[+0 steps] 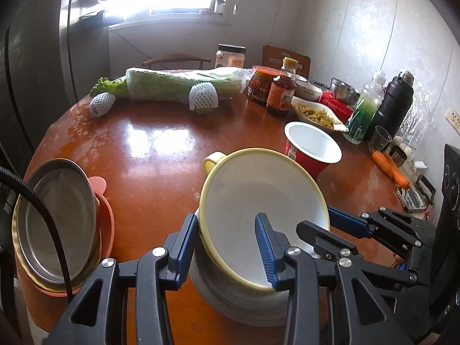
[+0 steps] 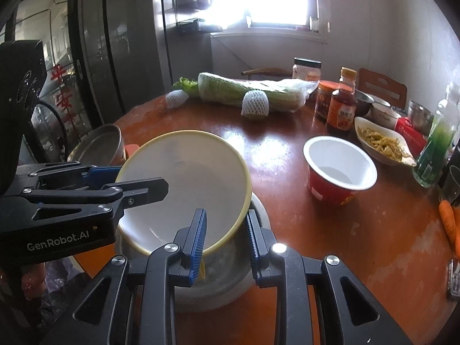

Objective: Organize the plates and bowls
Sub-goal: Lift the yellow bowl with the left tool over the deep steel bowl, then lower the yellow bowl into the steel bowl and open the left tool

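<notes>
A yellow-rimmed white bowl (image 1: 258, 215) (image 2: 184, 184) with a small handle sits tilted on a grey bowl (image 1: 238, 302) (image 2: 218, 276) near the table's front edge. My left gripper (image 1: 227, 247) straddles the yellow bowl's left rim, one finger inside and one outside, with its jaws wide. My right gripper (image 2: 227, 235) straddles the right rim the same way; it also shows in the left wrist view (image 1: 330, 224). A metal plate (image 1: 57, 218) leans on a pink dish (image 1: 106, 227) at the left.
On the round brown table (image 1: 161, 155) stand a red paper cup (image 1: 313, 149) (image 2: 339, 169), a dish of food (image 1: 316, 113), sauce bottles (image 1: 280, 92), a wrapped cabbage (image 1: 178, 84), a green bottle (image 1: 363, 112), a black flask (image 1: 394, 103) and carrots (image 1: 391, 168).
</notes>
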